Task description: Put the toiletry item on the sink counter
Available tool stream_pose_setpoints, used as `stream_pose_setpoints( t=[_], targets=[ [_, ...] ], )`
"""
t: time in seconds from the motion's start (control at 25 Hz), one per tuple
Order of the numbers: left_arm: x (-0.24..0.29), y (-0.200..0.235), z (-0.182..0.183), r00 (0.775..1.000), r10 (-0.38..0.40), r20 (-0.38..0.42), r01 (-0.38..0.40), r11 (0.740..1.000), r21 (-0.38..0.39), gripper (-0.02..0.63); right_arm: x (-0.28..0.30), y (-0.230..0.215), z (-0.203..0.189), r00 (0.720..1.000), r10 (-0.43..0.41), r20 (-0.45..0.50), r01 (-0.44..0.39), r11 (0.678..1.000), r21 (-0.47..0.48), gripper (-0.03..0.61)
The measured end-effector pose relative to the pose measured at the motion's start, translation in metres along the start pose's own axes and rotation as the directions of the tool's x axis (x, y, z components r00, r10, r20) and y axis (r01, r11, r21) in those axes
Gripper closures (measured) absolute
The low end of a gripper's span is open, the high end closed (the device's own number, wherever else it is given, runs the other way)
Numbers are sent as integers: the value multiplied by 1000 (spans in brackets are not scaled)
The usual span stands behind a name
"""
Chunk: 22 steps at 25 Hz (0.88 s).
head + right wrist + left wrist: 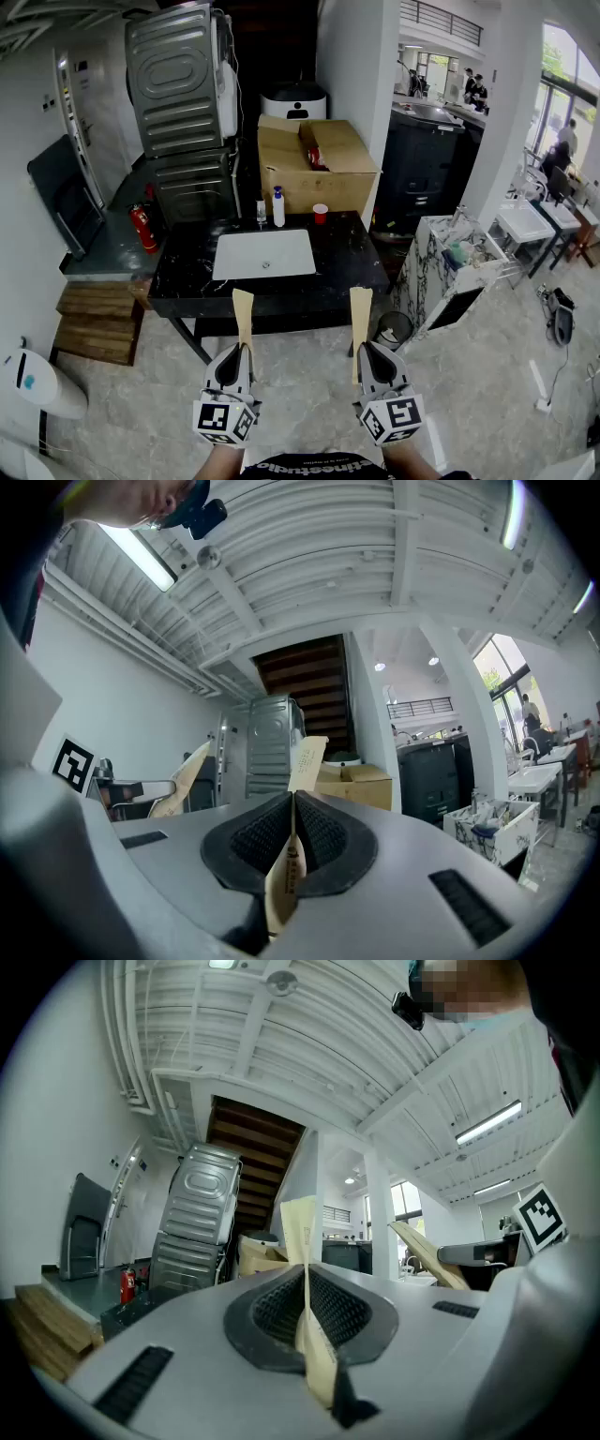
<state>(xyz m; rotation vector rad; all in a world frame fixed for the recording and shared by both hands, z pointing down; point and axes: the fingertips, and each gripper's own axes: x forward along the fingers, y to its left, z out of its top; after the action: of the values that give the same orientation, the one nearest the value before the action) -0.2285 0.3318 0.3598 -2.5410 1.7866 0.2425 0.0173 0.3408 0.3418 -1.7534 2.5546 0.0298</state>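
white bin point(28, 380): bottom left, on the floor.
wooden steps point(94, 323): on the floor, left of the counter.
fire extinguisher point(142, 228): red, upright, on a grey platform just left of the counter.
steel machines point(178, 94): two, stacked, behind the counter's back left corner.
left gripper point(242, 354) point(307, 1307): low, centre-left, aimed at the counter. Jaws pressed tight on the left packet.
left packet point(243, 309) point(302, 1232): flat tan paper strip with some print, sticking out past the jaw tips. Held in the air, not lying on the counter. From the head view its tip overlaps the counter's front face.
sink counter point(352, 248): black marbled top, ahead of both grippers.
basin point(264, 253): white, rectangular, sunk in the counter left of its middle.
white bottle point(278, 207): blue cap, upright at the back edge behind the basin. A small clear container stands just to its left.
red cup point(321, 214): upright at the back edge, near the bottle's right.
cardboard box point(314, 169): flaps open, right behind the counter, something red inside.
right packet point(360, 314) point(307, 761): same tan strip, held in the air beside the left one and apart from it. Tip overlaps the counter's front face.
right gripper point(364, 349) point(293, 841): low, centre-right, jaws clamped on the right packet.
black bin point(394, 328): on the floor by the counter's right front corner.
marbled cart point(450, 272): right of the counter, clutter on top.
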Motion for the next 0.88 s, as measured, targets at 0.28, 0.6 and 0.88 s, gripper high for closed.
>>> stream_pose_setpoints(
  t=[0.28,0.6,0.88],
  targets=[
    [7,-8,-2,1000,-4,4,4,1000,-1,591,0,-4,-1,1000,12,12,-12,1000,7,535],
    [13,-18,-2,1000,2,0,-2,1000,8,591,-2,-17,-3,1000,11,11,-12,999,53,535],
    [21,-36,-10,1000,5,-15,-5,1000,5,591,-5,-35,-7,1000,27,5,-27,996,83,535]
  ],
)
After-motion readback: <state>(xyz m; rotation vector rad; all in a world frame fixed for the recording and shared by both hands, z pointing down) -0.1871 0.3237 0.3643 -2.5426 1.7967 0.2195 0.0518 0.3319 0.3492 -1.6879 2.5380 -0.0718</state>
